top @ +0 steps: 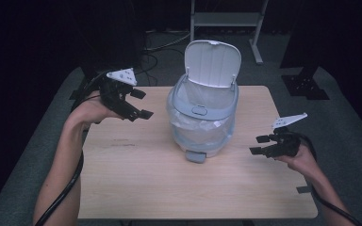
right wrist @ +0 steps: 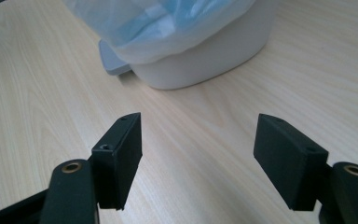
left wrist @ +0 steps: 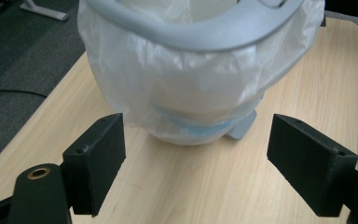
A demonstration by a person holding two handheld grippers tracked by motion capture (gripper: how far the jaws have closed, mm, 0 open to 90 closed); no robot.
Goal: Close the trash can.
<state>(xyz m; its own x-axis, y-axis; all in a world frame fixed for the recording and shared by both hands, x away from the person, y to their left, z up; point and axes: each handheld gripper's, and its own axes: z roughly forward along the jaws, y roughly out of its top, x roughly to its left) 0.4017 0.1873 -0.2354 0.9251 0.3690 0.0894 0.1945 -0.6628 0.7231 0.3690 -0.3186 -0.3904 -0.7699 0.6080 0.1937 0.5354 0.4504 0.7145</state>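
- Small pedal bin [top: 202, 120] sits at table centre, slightly toward 12 o'clock; lid [top: 212, 62] flipped up, leaning toward 12.
- Clear plastic liner bag [top: 194, 127] is draped over the rim and down the bin's sides; grey ring [top: 202, 110] clamps it at the top.
- Foot pedal [top: 195, 156] sticks out at the bin's 6 o'clock.
- Your left gripper [top: 141, 103] hangs at the bin's 9 o'clock, raised off the table, jaws spread wide, nothing between them, apart from the bin.
- Your right gripper [top: 259, 145] hangs at the bin's 3–4 o'clock, lower, jaws spread, nothing between them, apart from the bin.
- Light wood-grain table [top: 141, 183], bare around the bin.
- Grey carpet floor [top: 33, 155] around the table; room dark beyond.
- Metal frame stand [top: 226, 21] at 12 o'clock, cables [top: 162, 44] on the floor near it, dark base plate [top: 304, 84] at 2 o'clock.
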